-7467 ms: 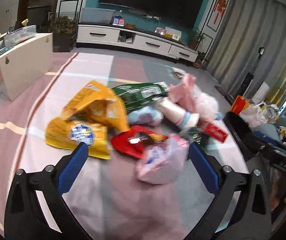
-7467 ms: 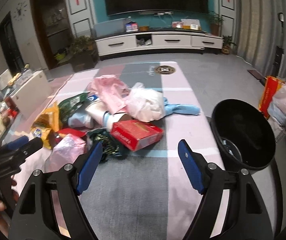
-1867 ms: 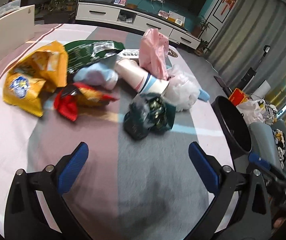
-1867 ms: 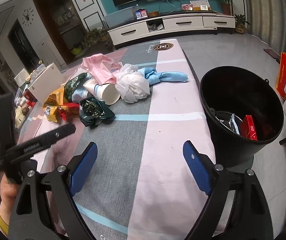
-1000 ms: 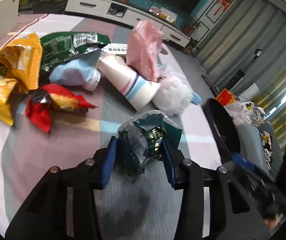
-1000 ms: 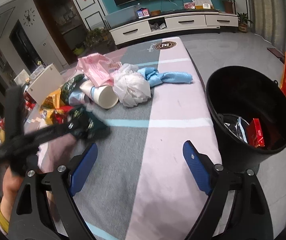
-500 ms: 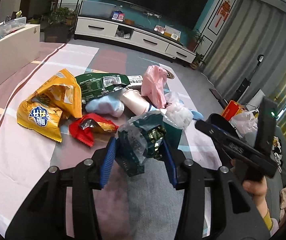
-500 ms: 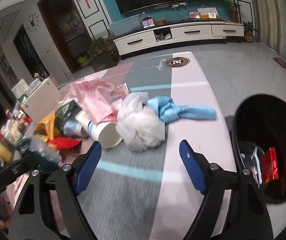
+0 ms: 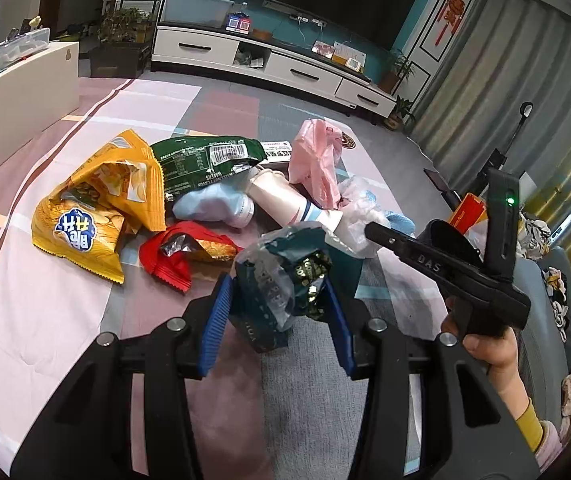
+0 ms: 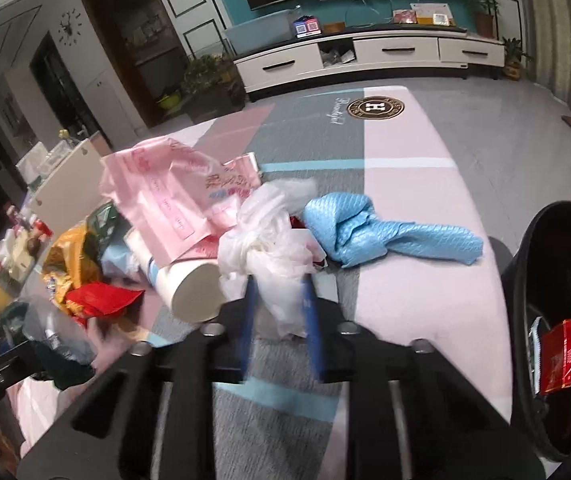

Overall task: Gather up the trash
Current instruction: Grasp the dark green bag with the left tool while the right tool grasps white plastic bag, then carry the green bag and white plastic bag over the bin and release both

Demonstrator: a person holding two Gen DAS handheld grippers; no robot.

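Observation:
My left gripper (image 9: 277, 285) is shut on a crumpled dark green wrapper (image 9: 281, 264), held just above the table. My right gripper (image 10: 279, 283) is shut on a white plastic bag (image 10: 269, 232) that rests against a paper cup (image 10: 193, 288) in the trash pile. In the left wrist view the right gripper (image 9: 370, 228) reaches into the white bag (image 9: 359, 208) from the right, held by a hand (image 9: 489, 352). A black bin (image 10: 557, 264) stands off the table's right edge with a red box (image 10: 559, 356) inside.
More trash lies on the table (image 9: 45, 320): a yellow chip bag (image 9: 93, 208), a green bag (image 9: 205, 160), a red wrapper (image 9: 181, 252), a pink bag (image 9: 317, 160) and a blue cloth (image 10: 373, 232). A white cabinet (image 9: 25, 96) stands at the left.
My right gripper moved left from beside the bin to the trash pile and closed on the white bag. My left gripper rose a little with the green wrapper.

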